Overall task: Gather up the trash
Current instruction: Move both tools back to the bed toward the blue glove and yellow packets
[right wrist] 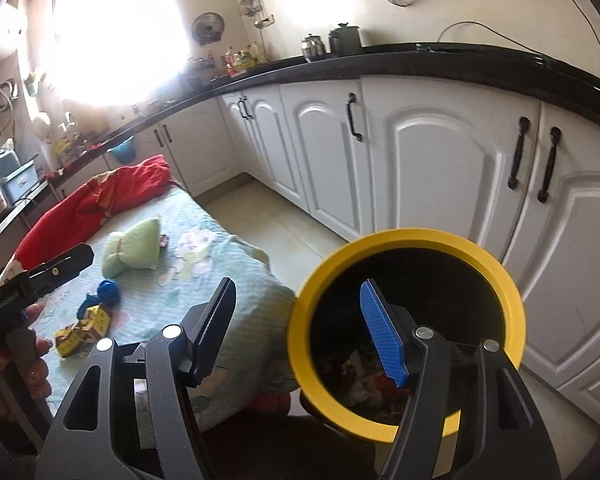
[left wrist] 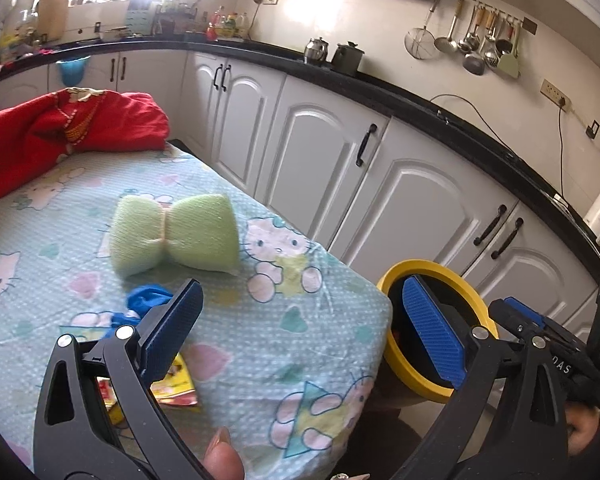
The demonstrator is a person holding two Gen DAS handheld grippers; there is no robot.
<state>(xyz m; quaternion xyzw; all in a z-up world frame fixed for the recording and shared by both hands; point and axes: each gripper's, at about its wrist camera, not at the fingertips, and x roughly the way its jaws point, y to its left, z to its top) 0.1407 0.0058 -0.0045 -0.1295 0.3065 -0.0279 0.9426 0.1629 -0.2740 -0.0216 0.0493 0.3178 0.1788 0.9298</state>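
Blue-padded fingers of the left hand-held gripper [left wrist: 300,332] stand spread wide with nothing between them, over the near right corner of the bench [left wrist: 260,360], which is covered by a pale green cartoon-cat cloth. Just left of its left finger lie a yellow and red wrapper [left wrist: 176,388] and, a little farther, a crumpled blue scrap [left wrist: 144,300]. Farther back sits a green bow-shaped sponge [left wrist: 172,234], and at the far left a heap of red fabric [left wrist: 60,128].

Off the bench's right edge stands a yellow-rimmed bin [right wrist: 408,240] with scraps of trash [right wrist: 364,376] at the bottom. The right hand-held gripper [right wrist: 300,332] is also spread and holds nothing; its right finger is above the bin's mouth, its left finger outside the rim. White cabinets [right wrist: 440,160] run behind.
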